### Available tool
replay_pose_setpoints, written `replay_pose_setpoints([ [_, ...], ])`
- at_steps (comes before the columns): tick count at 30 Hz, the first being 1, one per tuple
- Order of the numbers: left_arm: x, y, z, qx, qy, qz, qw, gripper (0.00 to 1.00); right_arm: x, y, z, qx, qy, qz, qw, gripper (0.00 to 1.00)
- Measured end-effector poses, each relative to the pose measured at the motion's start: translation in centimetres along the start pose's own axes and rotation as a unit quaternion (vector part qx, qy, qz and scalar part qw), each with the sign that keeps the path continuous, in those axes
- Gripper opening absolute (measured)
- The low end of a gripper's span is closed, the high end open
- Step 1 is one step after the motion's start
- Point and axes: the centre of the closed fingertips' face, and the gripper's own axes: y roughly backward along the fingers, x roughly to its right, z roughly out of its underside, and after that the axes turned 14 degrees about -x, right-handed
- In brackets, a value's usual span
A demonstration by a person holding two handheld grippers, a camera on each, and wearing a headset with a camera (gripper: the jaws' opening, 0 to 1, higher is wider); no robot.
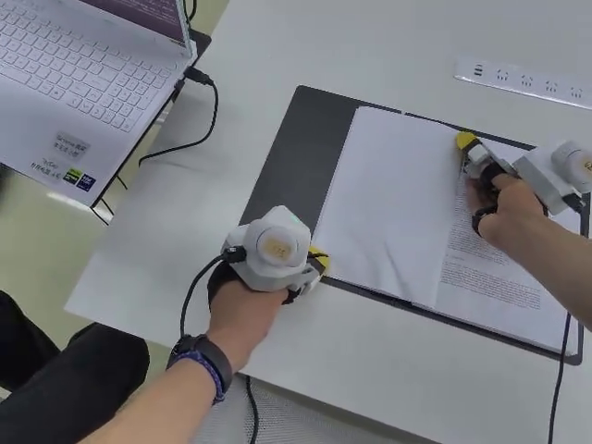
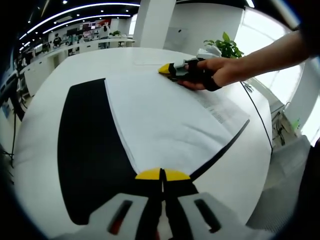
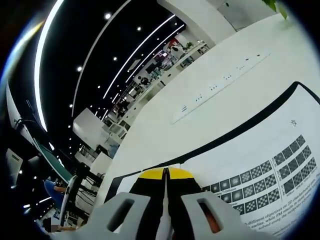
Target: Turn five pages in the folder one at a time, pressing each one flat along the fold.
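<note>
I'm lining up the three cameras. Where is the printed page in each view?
Head view: printed page, right side, beside the blank sheet.
Left gripper view: printed page, upper right, beyond the blank sheet.
Right gripper view: printed page, lower right, checkerboard figures showing.
Shared landmark: the folder, its black cover bordering the page.

One folder (image 1: 296, 157) lies open on the one table (image 1: 370, 46), showing two page faces, one blank and one printed. Two grippers meet it: the left gripper (image 1: 317, 264) at the folder's near edge, the right gripper (image 1: 465, 143) near the far end of its fold. Left of the folder are one laptop (image 1: 74, 74) and one black cable (image 1: 199, 129); beyond the folder is one power strip (image 1: 523, 85).
</note>
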Motion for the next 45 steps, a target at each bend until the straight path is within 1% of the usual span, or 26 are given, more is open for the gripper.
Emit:
replay_pose_setpoints([
  [5, 0.0, 0.1, 0.0, 0.0, -0.003, 0.001, 1.0, 0.0, -0.1, 0.1, 0.2, -0.002, 0.008, -0.002, 1.0, 0.0],
  [8, 0.0, 0.2, 0.0, 0.0, -0.003, 0.001, 1.0, 0.0, 0.0, 0.2, 0.5, -0.008, 0.017, -0.004, 0.9998, 0.0],
  [11, 0.1, 0.2, 0.0, 0.001, -0.004, 0.001, 1.0, 0.0, -0.5, 0.6, 1.5, -0.023, 0.039, -0.009, 0.9989, 0.0],
  [14, 0.0, 0.2, 0.0, 0.001, -0.005, 0.001, 1.0, 0.0, -1.1, 1.4, 2.7, -0.04, 0.072, -0.021, 0.9964, 0.0],
  [16, 0.0, 0.2, 0.0, 0.001, -0.005, 0.002, 1.0, 0.0, -1.5, 2.0, 3.6, -0.048, 0.084, -0.029, 0.9949, 0.0],
  [18, 0.0, 0.1, 0.0, 0.001, -0.006, 0.002, 1.0, 0.0, -1.6, 2.4, 4.0, -0.051, 0.085, -0.033, 0.9946, 0.0],
  [21, 0.0, 0.1, 0.0, 0.001, -0.005, 0.002, 1.0, 0.0, -1.5, 3.0, 4.7, -0.057, 0.076, -0.048, 0.9943, 0.0],
  [23, 0.0, 0.1, 0.0, 0.001, -0.006, 0.001, 1.0, 0.0, -1.6, 3.3, 5.2, -0.059, 0.081, -0.053, 0.9935, 0.0],
  [29, 0.0, 0.0, 0.0, 0.001, -0.007, 0.002, 1.0, 0.0, -1.5, 4.2, 6.2, -0.061, 0.085, -0.063, 0.9925, 0.0],
  [31, 0.0, 0.0, 0.0, 0.001, -0.007, 0.002, 1.0, 0.0, -1.7, 4.7, 6.7, -0.063, 0.076, -0.079, 0.992, 0.0],
  [33, 0.0, 0.0, 0.0, 0.001, -0.007, 0.002, 1.0, 0.0, -1.7, 5.0, 7.1, -0.064, 0.077, -0.084, 0.9914, 0.0],
  [37, 0.0, -0.1, 0.1, 0.001, -0.008, 0.001, 1.0, 0.0, -1.8, 5.9, 8.1, -0.072, 0.085, -0.094, 0.9893, 0.0],
  [42, 0.0, -0.1, 0.1, 0.003, -0.007, 0.001, 1.0, 0.0, -1.9, 7.4, 9.6, -0.065, 0.064, -0.111, 0.9896, 0.0],
  [44, 0.0, -0.1, 0.1, 0.003, -0.009, 0.0, 1.0, 0.0, -2.0, 7.9, 10.1, -0.066, 0.063, -0.116, 0.9891, 0.0],
  [45, 0.0, -0.1, 0.1, 0.003, -0.008, 0.0, 1.0, 0.0, -2.2, 8.2, 10.7, -0.072, 0.066, -0.121, 0.9879, 0.0],
])
